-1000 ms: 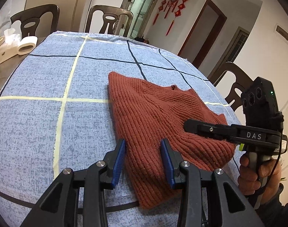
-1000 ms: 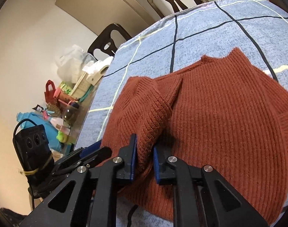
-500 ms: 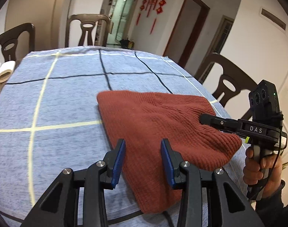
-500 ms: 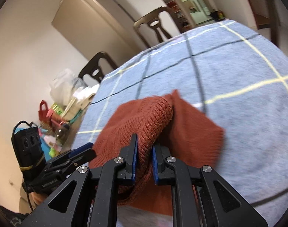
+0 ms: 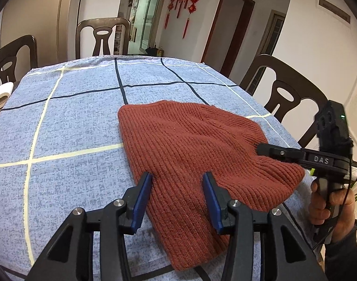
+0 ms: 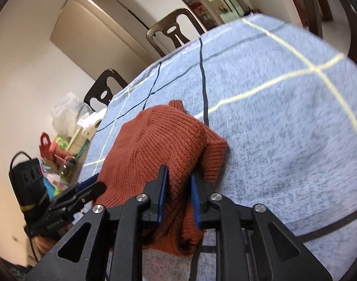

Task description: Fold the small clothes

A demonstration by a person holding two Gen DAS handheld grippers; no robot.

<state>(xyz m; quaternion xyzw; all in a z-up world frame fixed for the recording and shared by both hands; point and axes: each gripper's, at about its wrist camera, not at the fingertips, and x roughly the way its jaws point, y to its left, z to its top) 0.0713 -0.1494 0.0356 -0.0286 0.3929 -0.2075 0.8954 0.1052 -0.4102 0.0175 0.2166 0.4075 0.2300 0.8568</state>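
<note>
On a blue checked worktop (image 5: 68, 121), the left claw (image 5: 177, 192) has just been opening, its pads apart over a rust-red knitted sweater (image 5: 192, 145) without pressing it; the right claw (image 6: 179, 193), also just opening, straddles a raised fold at the garment's edge, its pads not visibly pressing. Dark chairs (image 5: 102, 37) ring the cloth

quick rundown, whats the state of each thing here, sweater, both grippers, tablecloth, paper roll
sweater: folded over, lying on the tablecloth
left gripper: open, jaws just widened, sweater's near edge between them, pads clear
right gripper: jaws just been opening, a bunched fold of sweater between the pads
tablecloth: spread flat
paper roll: on its side
</note>
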